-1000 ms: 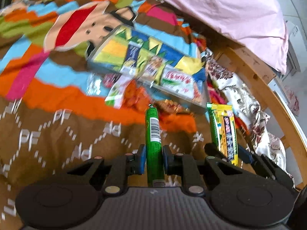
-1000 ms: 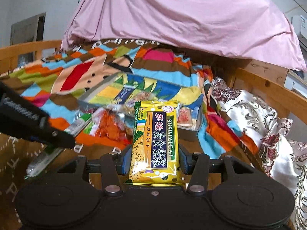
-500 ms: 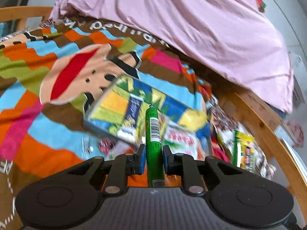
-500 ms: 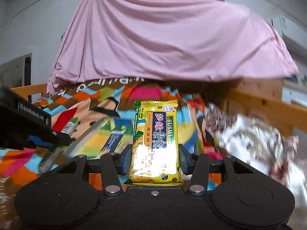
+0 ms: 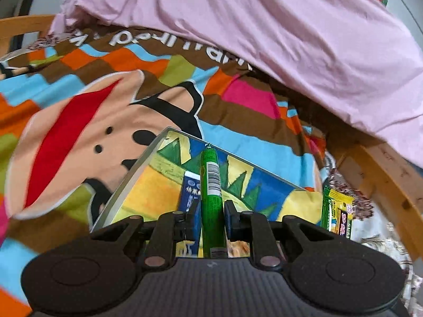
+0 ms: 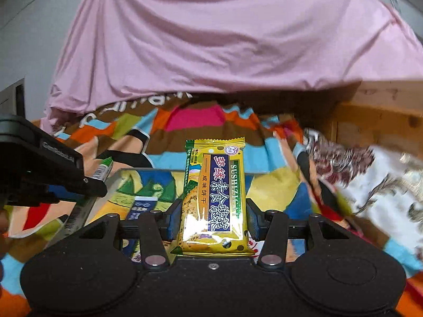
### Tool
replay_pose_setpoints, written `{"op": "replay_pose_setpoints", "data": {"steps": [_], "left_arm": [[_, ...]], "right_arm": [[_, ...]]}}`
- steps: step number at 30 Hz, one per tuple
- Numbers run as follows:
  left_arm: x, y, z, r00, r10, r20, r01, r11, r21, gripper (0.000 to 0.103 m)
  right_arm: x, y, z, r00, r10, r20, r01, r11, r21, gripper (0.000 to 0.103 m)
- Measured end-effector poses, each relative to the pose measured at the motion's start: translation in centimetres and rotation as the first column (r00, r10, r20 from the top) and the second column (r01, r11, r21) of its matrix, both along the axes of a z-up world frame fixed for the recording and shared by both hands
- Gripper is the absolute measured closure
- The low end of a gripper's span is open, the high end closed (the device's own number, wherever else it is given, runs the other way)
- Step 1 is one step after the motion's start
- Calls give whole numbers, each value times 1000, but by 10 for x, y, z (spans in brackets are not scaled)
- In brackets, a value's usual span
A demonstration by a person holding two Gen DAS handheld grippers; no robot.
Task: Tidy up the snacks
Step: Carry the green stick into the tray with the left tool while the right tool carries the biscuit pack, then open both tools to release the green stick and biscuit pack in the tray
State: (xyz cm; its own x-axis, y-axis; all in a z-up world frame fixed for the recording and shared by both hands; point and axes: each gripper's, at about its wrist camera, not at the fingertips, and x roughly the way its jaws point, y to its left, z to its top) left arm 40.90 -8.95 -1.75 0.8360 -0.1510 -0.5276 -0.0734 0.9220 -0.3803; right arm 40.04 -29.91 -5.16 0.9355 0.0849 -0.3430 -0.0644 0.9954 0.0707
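My left gripper point(image 5: 211, 212) is shut on a green sausage stick point(image 5: 211, 185) with a white barcode label, held above the clear plastic tray point(image 5: 124, 182) on the patterned bedspread. A blue packet point(image 5: 189, 198) lies in the tray under it. My right gripper point(image 6: 212, 218) is shut on a yellow cracker packet point(image 6: 214, 198) with a dark blue label, held over the same tray point(image 6: 116, 182). The yellow packet also shows at the right of the left wrist view point(image 5: 338, 214). The left gripper body point(image 6: 47, 169) and the sausage tip point(image 6: 103, 170) show at the left of the right wrist view.
A pink sheet point(image 5: 264, 26) is heaped at the far side of the bed. A wooden bed rail point(image 5: 383, 174) runs along the right. A floral pillow point(image 6: 370, 179) lies right of the tray.
Both grippers have risen and moved forward over the tray, each still holding its snack. The loose snacks on the bedspread in front of the tray have dropped out of view.
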Motion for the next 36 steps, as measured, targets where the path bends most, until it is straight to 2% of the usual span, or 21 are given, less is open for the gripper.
{"op": "replay_pose_setpoints", "data": {"steps": [3,9,12,16,18,23,26,27,29,33,36], "left_arm": [[27,0,-12,1000,-11,-17,12,1000,19,83],[53,-14,-30,996,-78,-42,82,989,124,83],[59,-22,-41,992,-107,-74,117,982,151,83],[64,-27,-56,986,-120,-114,133,984,116,83],[62,-29,-58,988,-120,-95,131,985,116,83],[60,-29,-58,987,-138,-82,147,983,114,82],[60,-25,-57,989,-128,-80,136,986,99,81],[60,-23,-57,989,-123,-79,131,987,93,78],[57,-20,-57,991,-114,-73,119,990,77,65],[49,-15,-53,994,-99,-51,102,993,55,59],[38,-10,-44,996,-88,-20,88,995,40,49]], "right_arm": [[18,-2,-12,999,-13,-37,14,999,44,52],[35,4,-30,995,-41,-88,41,999,-1,52],[39,10,-31,994,-41,-97,38,999,-38,52],[40,17,-34,994,-39,-100,30,995,-93,47],[41,20,-34,995,-28,-100,17,994,-107,41],[42,21,-35,995,-25,-98,15,994,-108,37],[41,20,-34,995,-23,-96,14,995,-101,27],[40,19,-33,995,-22,-94,13,995,-96,22],[37,17,-30,997,-13,-80,6,996,-89,19],[26,8,-19,999,-28,-46,25,997,-73,14],[12,-2,-6,999,-45,-4,44,998,-49,7]]}}
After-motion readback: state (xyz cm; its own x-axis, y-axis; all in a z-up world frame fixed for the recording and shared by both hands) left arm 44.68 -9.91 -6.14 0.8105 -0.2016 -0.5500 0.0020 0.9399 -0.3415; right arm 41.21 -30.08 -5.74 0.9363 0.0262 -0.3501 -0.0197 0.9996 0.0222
